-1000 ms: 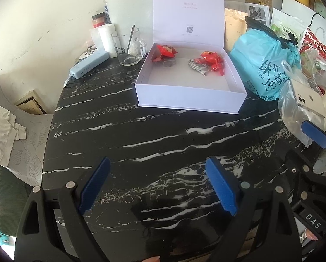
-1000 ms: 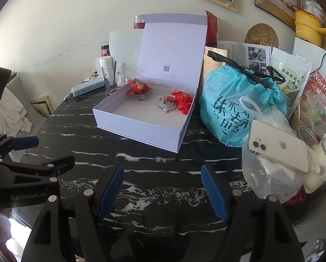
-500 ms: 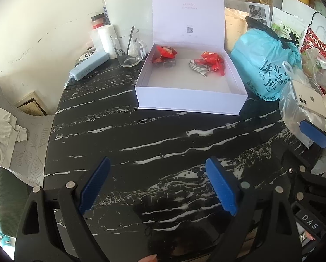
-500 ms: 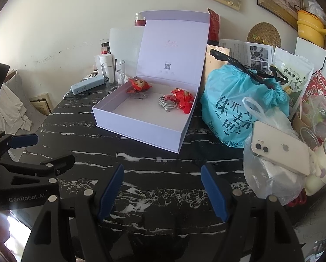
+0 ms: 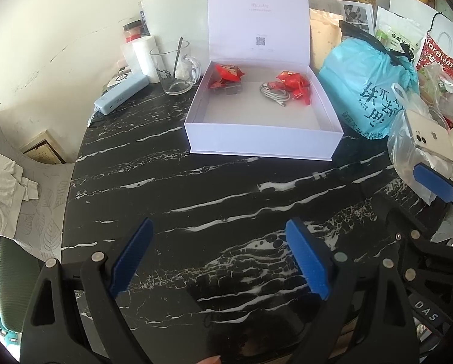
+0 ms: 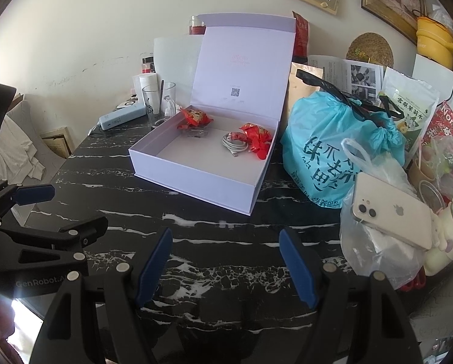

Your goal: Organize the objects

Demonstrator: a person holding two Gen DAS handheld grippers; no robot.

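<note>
Black marble table (image 5: 196, 200) fills both views, bare between the two grippers. At twelve o'clock in the left wrist view sits the white box (image 5: 263, 139), lid propped upright; it looks light but stiff, best taken by a side wall. Inside, toward its one o'clock corner, lie red snack packets (image 5: 293, 83), crinkly and slippery, touching a coiled white cable (image 5: 273, 94), limp and likely to uncoil unless pinched across the coil. Left gripper (image 5: 223, 261) stands wide open and empty; right gripper (image 6: 225, 265) stands partly open, holding nothing.
</note>
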